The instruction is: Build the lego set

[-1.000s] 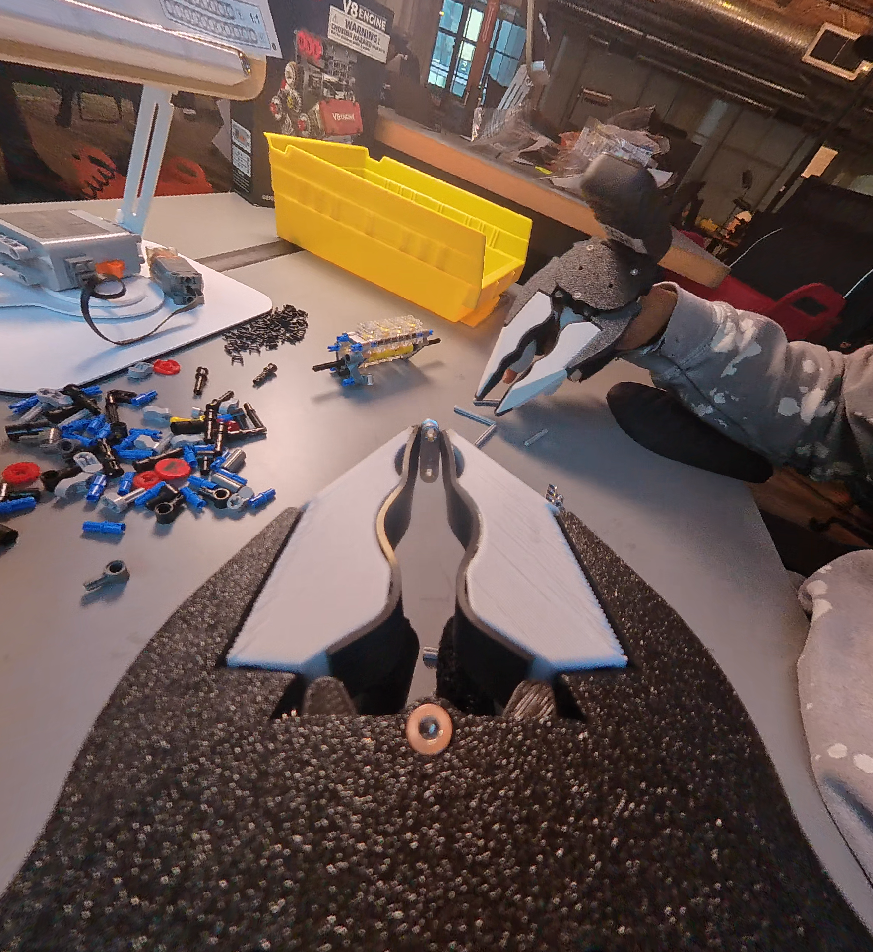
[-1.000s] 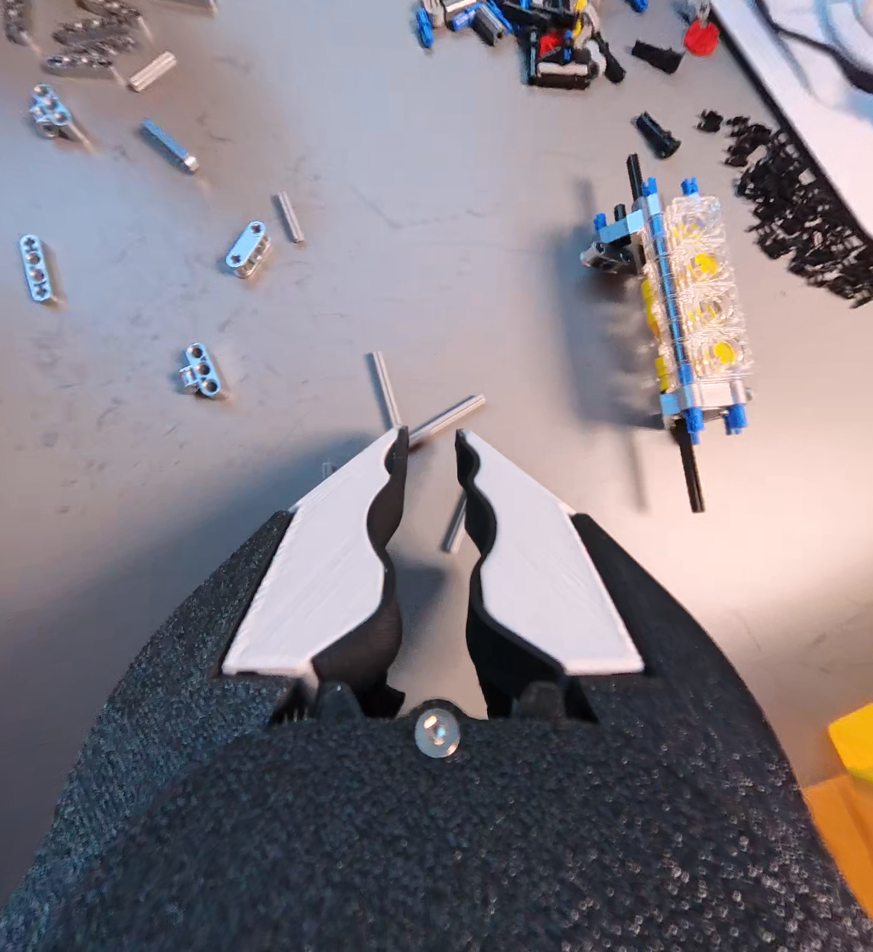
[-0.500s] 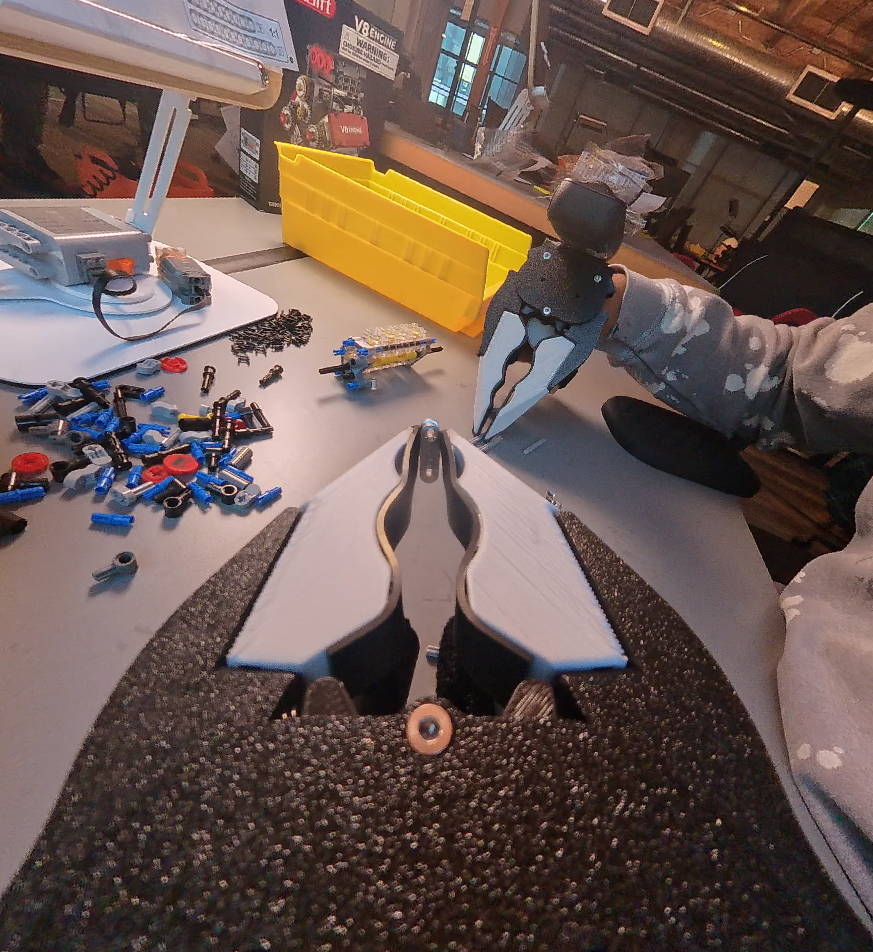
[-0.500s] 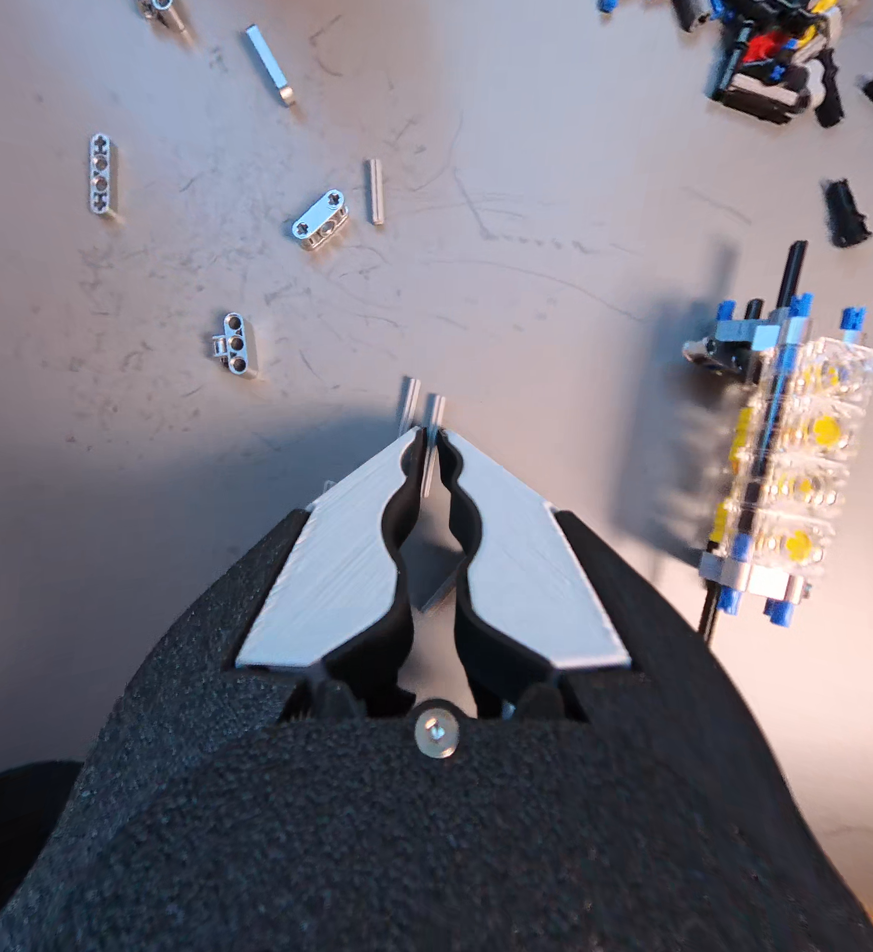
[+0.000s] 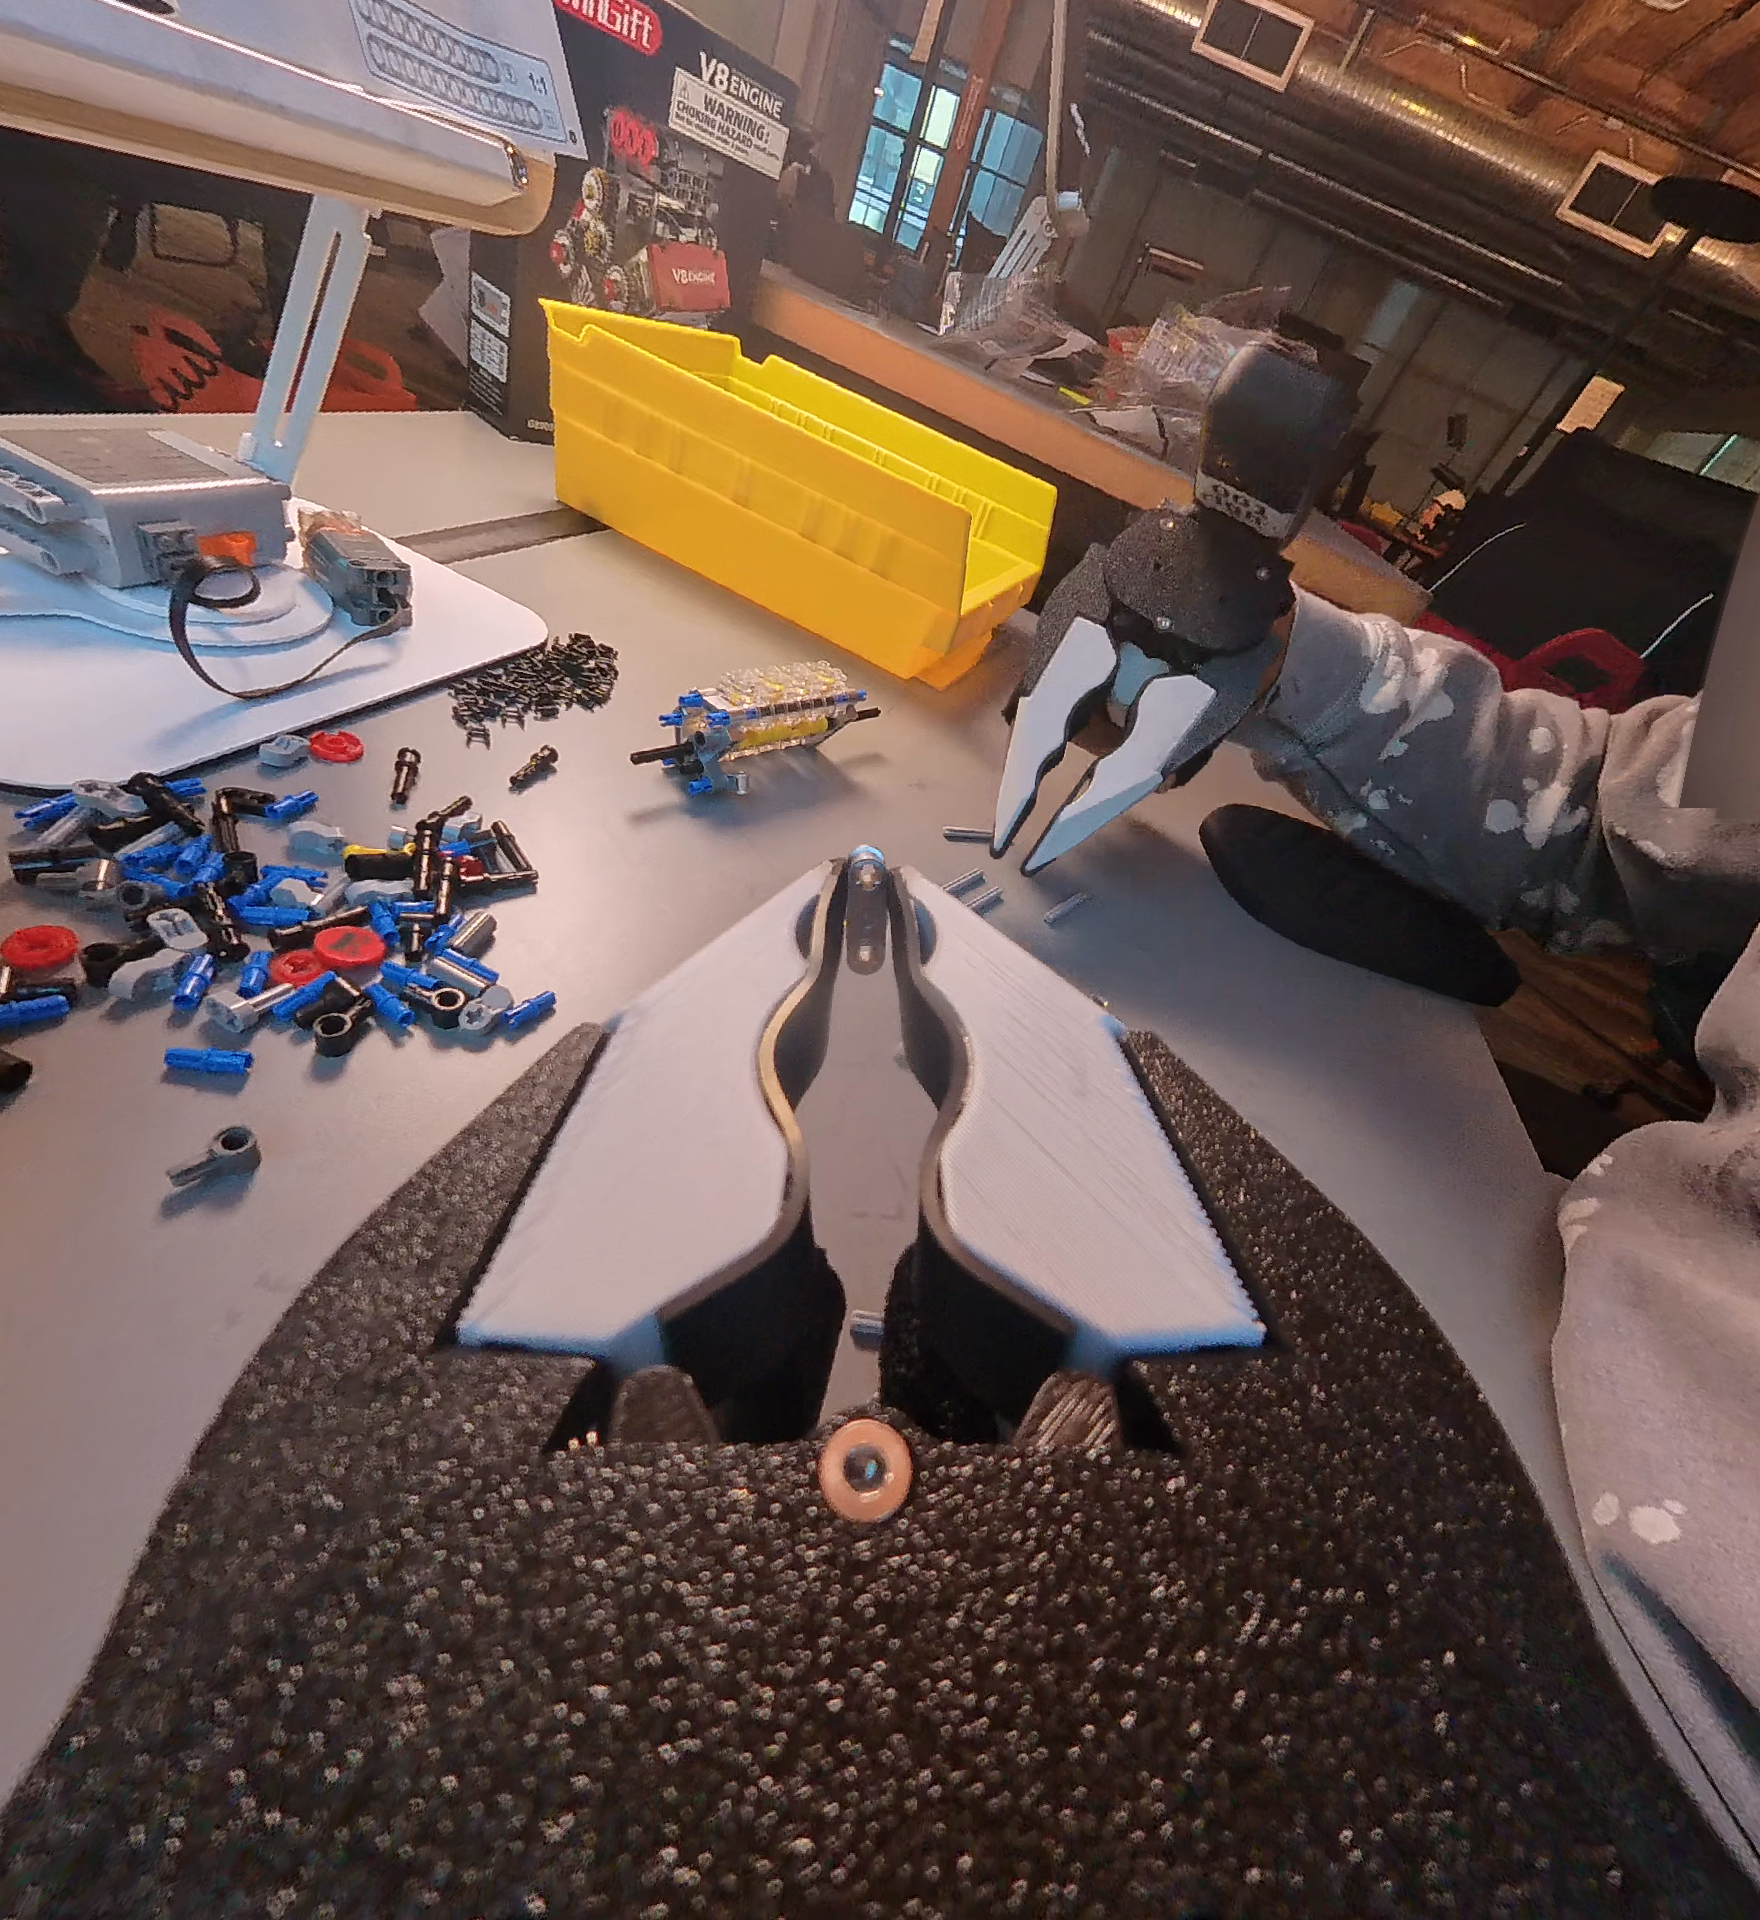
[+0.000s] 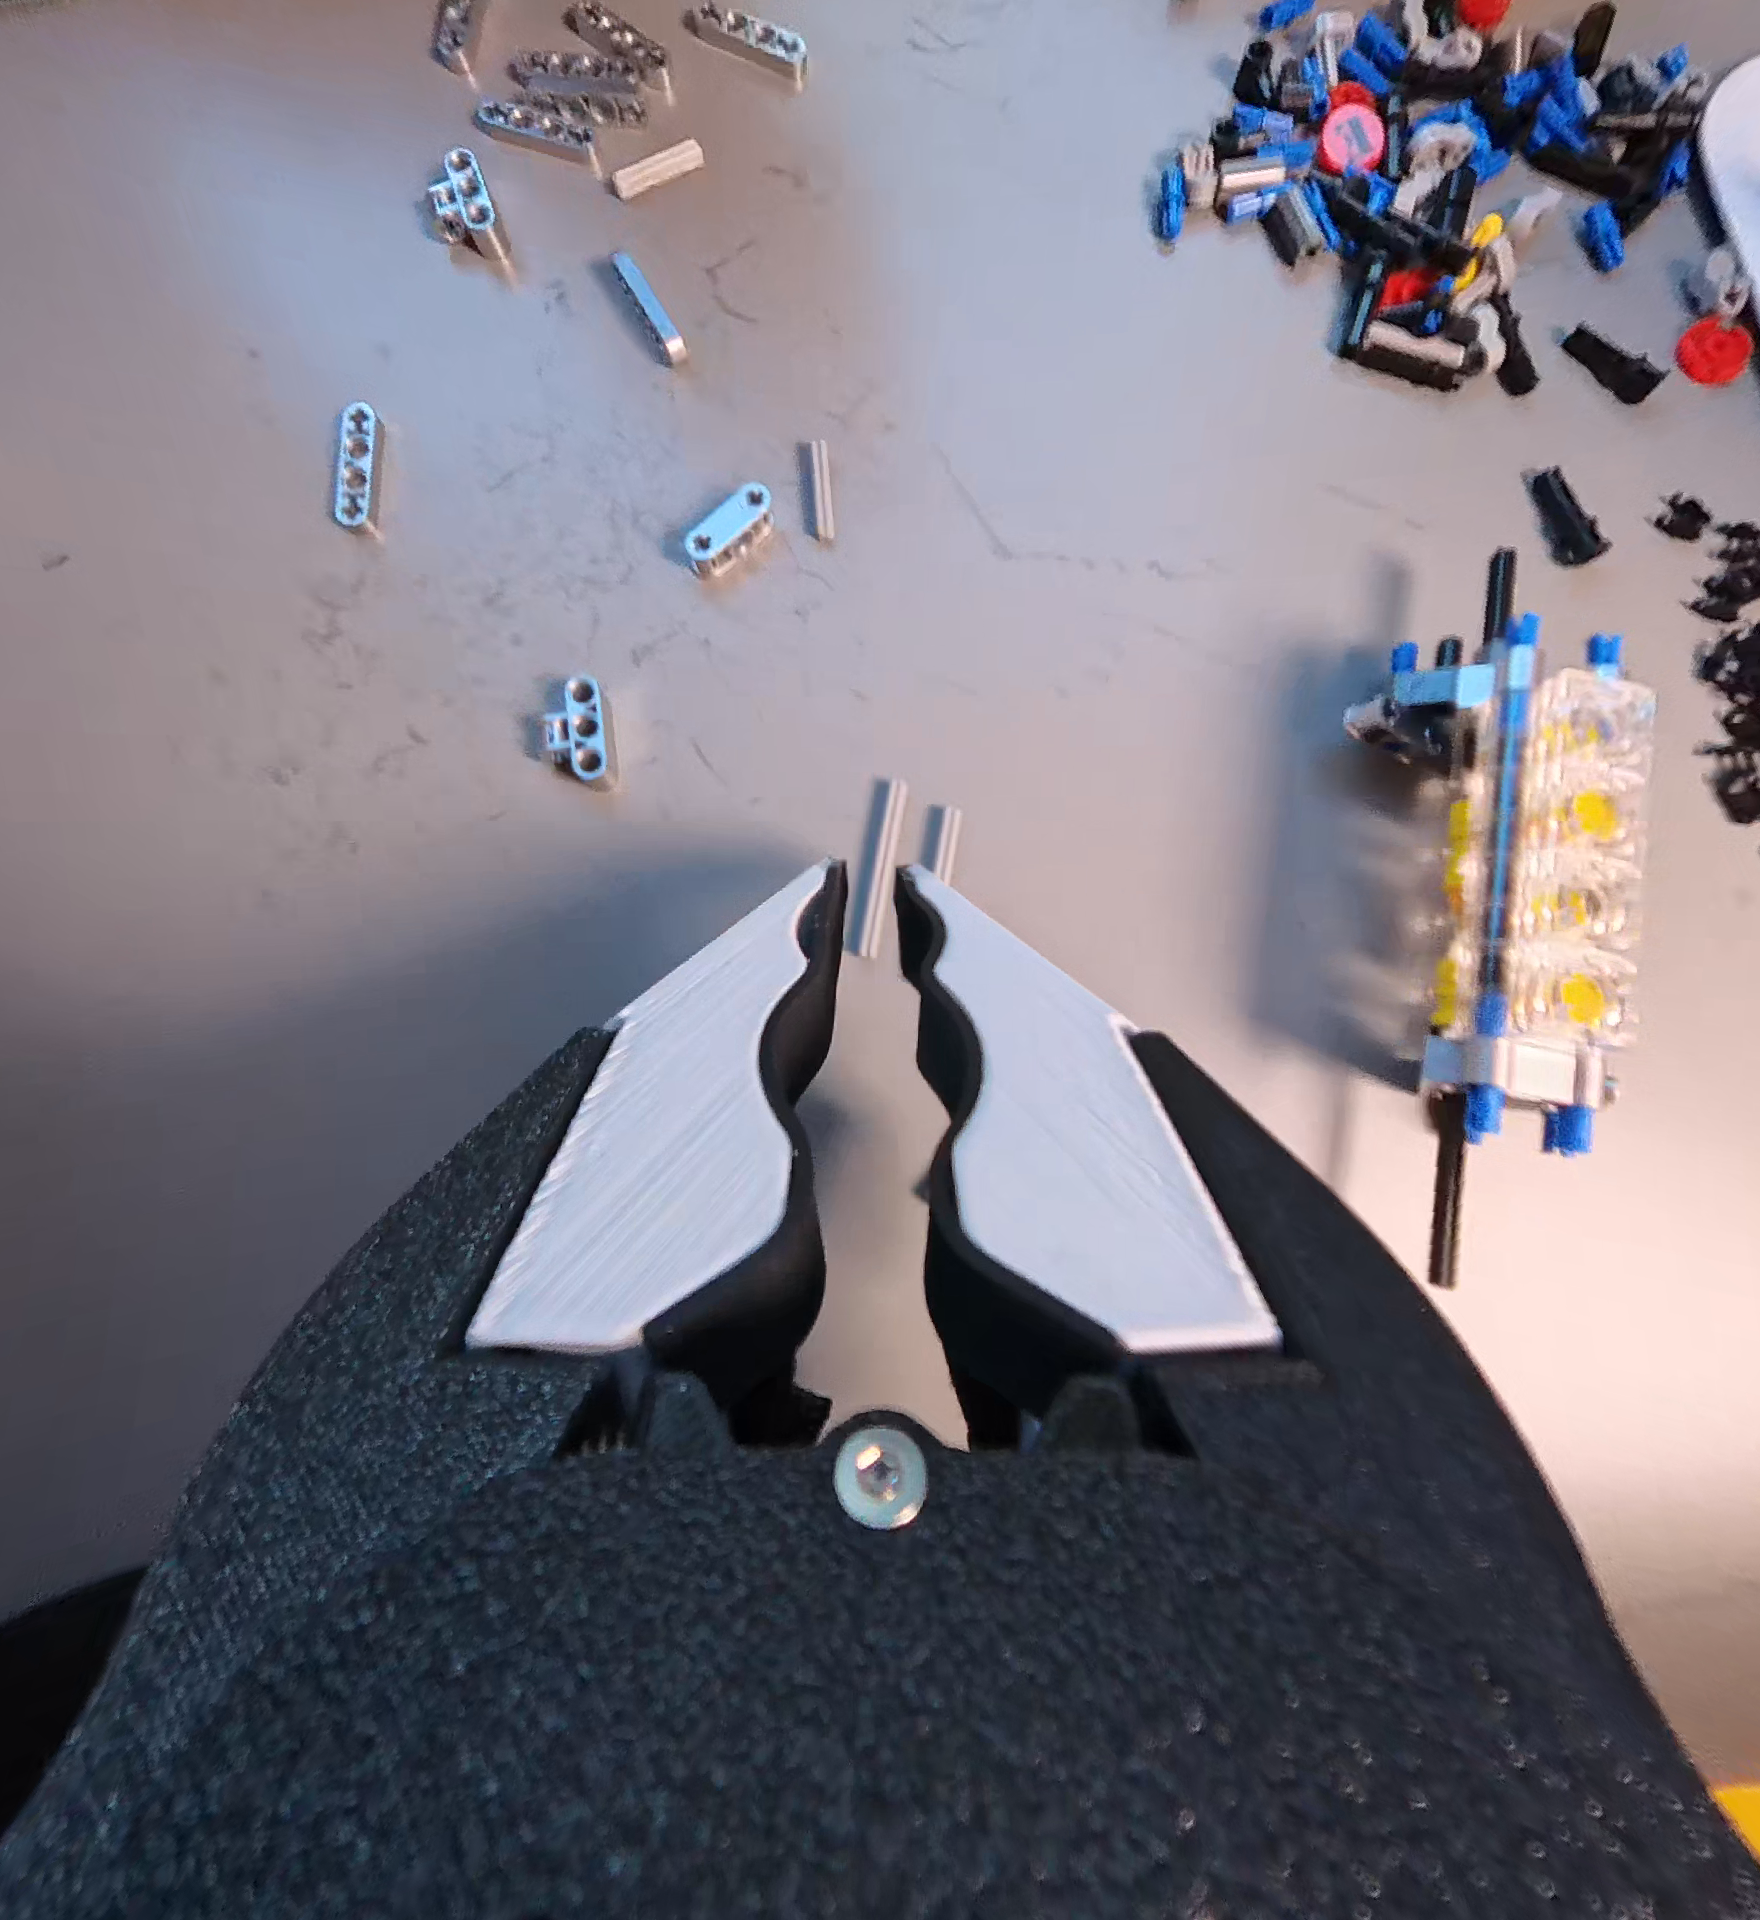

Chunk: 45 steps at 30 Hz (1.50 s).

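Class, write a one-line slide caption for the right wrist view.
Open right gripper straddles a grey axle beside a small engine block.

right gripper [image 6: 868, 883] held slightly parted over grey axle [image 6: 878, 868] | second axle [image 6: 940, 840] beside | engine block assembly [image 6: 1525, 883] seen rightward

We see soft, even light on the grey bench [image 6: 1063, 436], warmer toward its right edge. The engine block [image 6: 1520, 862] is motion-blurred and casts a shadow to its left. Wide-angle bending curves the left view's edges.
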{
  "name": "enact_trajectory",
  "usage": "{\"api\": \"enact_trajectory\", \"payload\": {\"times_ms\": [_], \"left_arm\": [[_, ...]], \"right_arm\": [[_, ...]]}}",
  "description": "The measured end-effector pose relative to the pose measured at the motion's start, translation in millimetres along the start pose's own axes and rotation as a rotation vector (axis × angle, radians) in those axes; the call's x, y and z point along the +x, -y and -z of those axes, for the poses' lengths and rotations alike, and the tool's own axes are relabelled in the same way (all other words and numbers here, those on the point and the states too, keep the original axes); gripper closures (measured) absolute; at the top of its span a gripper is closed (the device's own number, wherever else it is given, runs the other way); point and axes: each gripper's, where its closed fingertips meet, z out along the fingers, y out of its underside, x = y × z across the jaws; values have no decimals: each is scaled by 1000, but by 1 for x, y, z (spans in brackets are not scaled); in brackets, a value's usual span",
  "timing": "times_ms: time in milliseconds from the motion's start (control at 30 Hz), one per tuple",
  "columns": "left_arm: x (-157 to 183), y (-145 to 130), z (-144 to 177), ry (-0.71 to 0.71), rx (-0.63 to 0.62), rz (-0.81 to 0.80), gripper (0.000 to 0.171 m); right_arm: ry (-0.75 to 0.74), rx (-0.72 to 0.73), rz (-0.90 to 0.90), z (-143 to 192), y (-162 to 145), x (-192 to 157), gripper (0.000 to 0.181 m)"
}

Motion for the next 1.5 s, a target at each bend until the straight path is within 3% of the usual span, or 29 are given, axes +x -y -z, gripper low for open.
{"api": "enact_trajectory", "payload": {"times_ms": [167, 233, 367, 633, 767, 967, 1267, 1500], "left_arm": [[8, 2, -2, -41, 18, -21, 166], [10, 3, -2, -56, 28, -23, 166], [10, 3, -1, -54, 28, -30, 166], [10, 8, 2, -74, 56, 28, 166], [15, 10, 2, -105, 70, 44, 166], [28, 12, -1, -147, 76, 17, 166], [58, 15, -7, -204, 92, -88, 166], [54, 9, -9, -163, 97, -119, 166]], "right_arm": [[-54, 105, 86, -28, 39, -8, 174], [-49, 81, 112, -47, 50, -8, 174], [21, -13, 149, -74, 54, -10, 175], [55, -43, 157, -84, 58, -10, 179], [23, -5, 156, -83, 63, -8, 179], [-1, 237, 93, -57, 95, -11, 179], [-120, 389, 129, -31, 124, -5, 179], [-129, 436, 159, -22, 144, -15, 179]]}}
